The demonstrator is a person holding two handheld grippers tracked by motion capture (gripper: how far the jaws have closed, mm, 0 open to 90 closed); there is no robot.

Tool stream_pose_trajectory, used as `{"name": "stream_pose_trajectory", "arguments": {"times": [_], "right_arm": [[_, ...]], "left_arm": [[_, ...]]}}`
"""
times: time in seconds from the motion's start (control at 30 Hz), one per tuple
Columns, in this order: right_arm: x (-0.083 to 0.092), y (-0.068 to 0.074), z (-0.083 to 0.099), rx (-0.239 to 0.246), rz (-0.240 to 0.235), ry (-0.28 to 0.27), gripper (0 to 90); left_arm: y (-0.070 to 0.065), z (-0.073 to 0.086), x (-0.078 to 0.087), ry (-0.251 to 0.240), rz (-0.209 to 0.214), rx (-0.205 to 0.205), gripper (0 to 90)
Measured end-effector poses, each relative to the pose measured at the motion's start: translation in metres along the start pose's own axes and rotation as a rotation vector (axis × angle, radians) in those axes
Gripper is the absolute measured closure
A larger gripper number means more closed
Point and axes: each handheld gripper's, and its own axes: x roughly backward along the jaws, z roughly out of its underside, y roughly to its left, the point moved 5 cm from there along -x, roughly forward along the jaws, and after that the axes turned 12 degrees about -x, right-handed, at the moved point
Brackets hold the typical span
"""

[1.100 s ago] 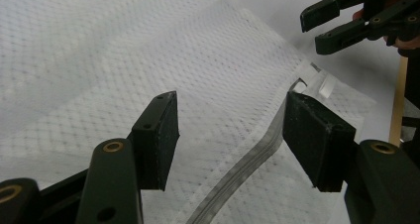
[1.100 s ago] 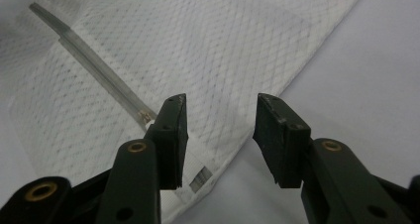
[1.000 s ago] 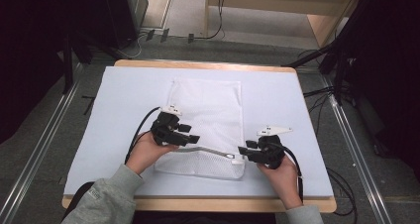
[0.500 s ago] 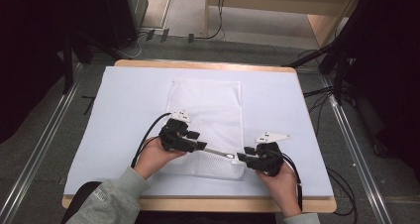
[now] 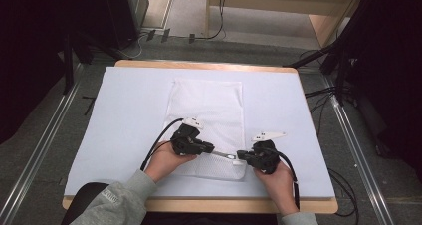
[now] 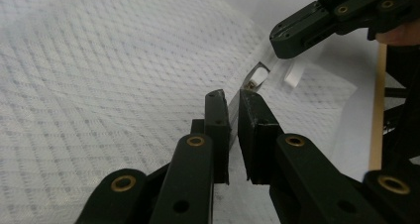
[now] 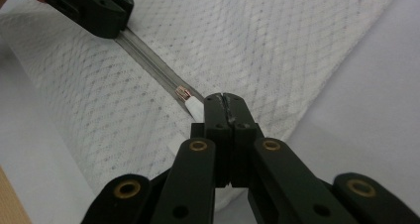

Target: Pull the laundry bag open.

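My left gripper [image 5: 211,149] has just been closing on the zipper strip [image 5: 222,155] along the white mesh bag's [image 5: 209,110] near edge; my right gripper [image 5: 240,155] pinches the bag's corner [image 7: 198,116] shut, bare table [image 5: 129,100] all around

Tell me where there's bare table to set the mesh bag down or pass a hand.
Free: the wide strips left and right of the mesh bag, and the band beyond its far edge. Crowded: the near edge, where the left gripper and right gripper pinch the bag's zipper.
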Motion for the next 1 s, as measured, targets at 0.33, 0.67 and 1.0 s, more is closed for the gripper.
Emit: {"name": "stream_pose_trajectory", "arguments": {"times": [0.33, 0.67, 1.0], "right_arm": [[-0.011, -0.003, -0.002, 0.002, 0.017, 0.023, 90.0], [-0.017, -0.001, -0.003, 0.000, -0.015, 0.021, 90.0], [-0.013, 0.002, 0.003, -0.022, -0.068, 0.064, 90.0]], "left_arm": [[0.002, 0.010, -0.016, 0.063, 0.000, 0.002, 84.6], [0.002, 0.010, -0.018, 0.063, 0.000, -0.004, 84.7], [0.001, 0.011, -0.018, 0.062, -0.001, -0.013, 84.7]]}}
